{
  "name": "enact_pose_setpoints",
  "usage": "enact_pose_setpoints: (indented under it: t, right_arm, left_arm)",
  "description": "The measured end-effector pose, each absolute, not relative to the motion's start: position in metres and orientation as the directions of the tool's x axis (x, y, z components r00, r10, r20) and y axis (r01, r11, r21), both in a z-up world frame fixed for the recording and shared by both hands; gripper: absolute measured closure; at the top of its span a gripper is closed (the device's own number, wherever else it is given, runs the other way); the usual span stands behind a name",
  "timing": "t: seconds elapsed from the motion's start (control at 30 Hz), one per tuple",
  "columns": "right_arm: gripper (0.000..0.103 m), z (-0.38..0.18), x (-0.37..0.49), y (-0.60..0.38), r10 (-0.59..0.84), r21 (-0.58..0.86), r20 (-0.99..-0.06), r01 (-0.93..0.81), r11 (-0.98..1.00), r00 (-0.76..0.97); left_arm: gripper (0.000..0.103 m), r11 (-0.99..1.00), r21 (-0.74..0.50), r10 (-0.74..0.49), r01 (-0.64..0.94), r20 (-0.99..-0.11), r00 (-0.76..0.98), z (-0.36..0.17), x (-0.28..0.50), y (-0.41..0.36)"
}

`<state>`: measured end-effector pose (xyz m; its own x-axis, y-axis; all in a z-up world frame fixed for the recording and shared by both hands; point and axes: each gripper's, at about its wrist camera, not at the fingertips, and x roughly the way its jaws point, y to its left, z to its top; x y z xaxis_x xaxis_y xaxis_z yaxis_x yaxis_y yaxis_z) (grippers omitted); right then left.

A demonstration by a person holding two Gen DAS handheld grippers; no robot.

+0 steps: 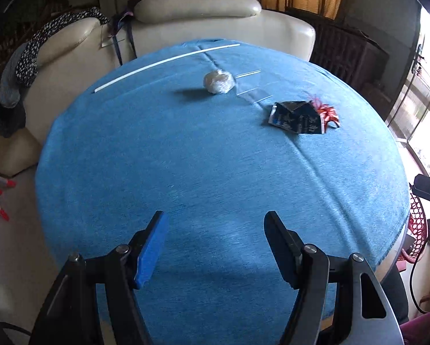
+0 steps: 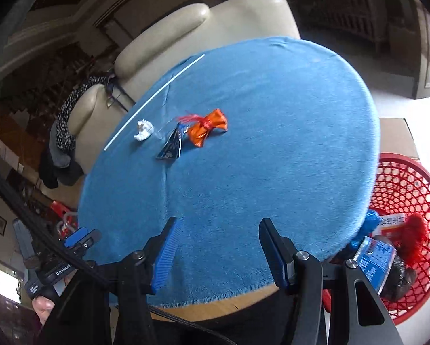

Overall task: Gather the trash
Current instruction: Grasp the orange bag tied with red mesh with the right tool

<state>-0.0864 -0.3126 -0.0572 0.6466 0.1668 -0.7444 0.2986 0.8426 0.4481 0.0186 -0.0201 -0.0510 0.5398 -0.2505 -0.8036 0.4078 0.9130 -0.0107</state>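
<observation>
On the round table's blue cloth (image 1: 186,158) lie a crumpled white ball (image 1: 218,82), a clear plastic wrapper (image 1: 251,87), a dark blue packet (image 1: 297,116) and an orange-red foil wrapper (image 1: 327,112). The right wrist view shows the same ball (image 2: 143,130), packet (image 2: 171,145) and orange wrapper (image 2: 207,130). My left gripper (image 1: 215,224) is open and empty above the near part of the cloth. My right gripper (image 2: 219,230) is open and empty over the table's near edge. A red mesh basket (image 2: 410,189) with several pieces of trash stands below the table at the right.
A long white stick (image 1: 163,63) lies along the table's far edge. A cream sofa (image 1: 197,20) with dark clothes draped on it stands behind. The left gripper's handle (image 2: 62,261) shows at lower left. A cardboard box (image 2: 399,138) sits behind the basket.
</observation>
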Motion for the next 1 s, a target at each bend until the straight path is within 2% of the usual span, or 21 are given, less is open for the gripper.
enact_pose_setpoints:
  t: [0.4, 0.83, 1.0]
  right_arm:
    - [0.042, -0.064, -0.006, -0.311, 0.24, 0.494, -0.721, 0.24, 0.836, 0.65]
    - [0.043, -0.069, 0.098, -0.355, 0.16, 0.47, -0.683, 0.261, 0.843, 0.713]
    - [0.053, -0.094, 0.129, -0.364, 0.254, 0.538, -0.681, 0.233, 0.81, 0.687]
  left_arm:
    - [0.033, 0.933, -0.039, -0.233, 0.359, -0.824, 0.517, -0.062, 0.038, 0.002]
    - [0.033, 0.924, -0.025, -0.22, 0.382, -0.851, 0.477, -0.066, 0.042, -0.016]
    - [0.033, 0.909, -0.003, -0.221, 0.417, -0.852, 0.475, -0.064, 0.034, -0.032]
